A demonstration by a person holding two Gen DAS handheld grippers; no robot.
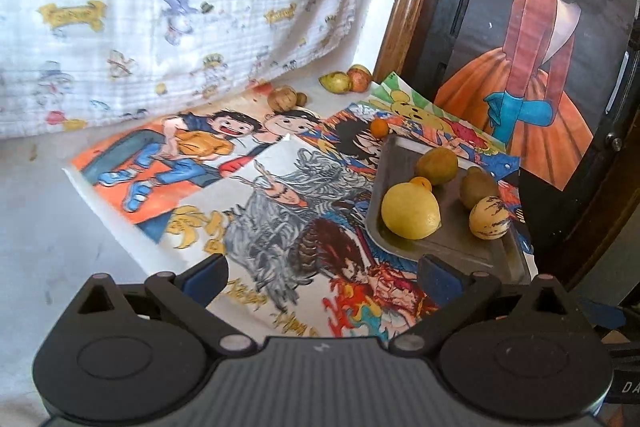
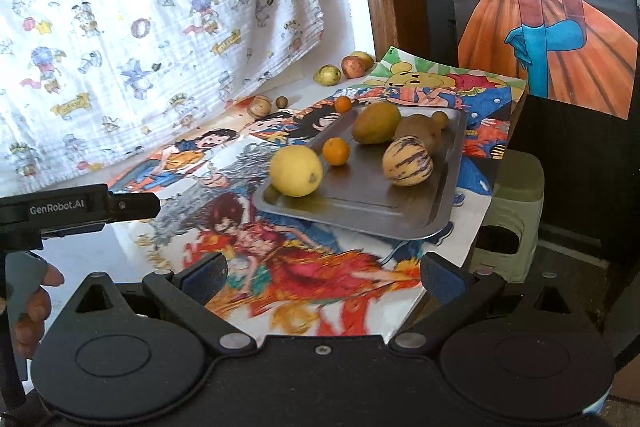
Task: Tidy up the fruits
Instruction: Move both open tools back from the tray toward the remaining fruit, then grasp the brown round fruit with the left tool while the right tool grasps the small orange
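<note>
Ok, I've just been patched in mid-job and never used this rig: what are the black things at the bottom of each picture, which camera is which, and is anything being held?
There is no robot arm here. A person carries two handheld grippers, each with a fisheye camera looking forward along its two fingers. The black shapes at the bottom are those grippers: the left gripper in the left wrist view, the right gripper in the right wrist view. Both are open and hold nothing. In the right view, part of the person's hand shows at the left edge.

On the surface lie colourful cartoon posters with a metal tray on top. On the tray sit a lemon, a small orange, a striped melon and a few brownish-green fruits. More fruits lie off the tray near the printed cloth, including a second small orange just beyond its far edge.
</note>
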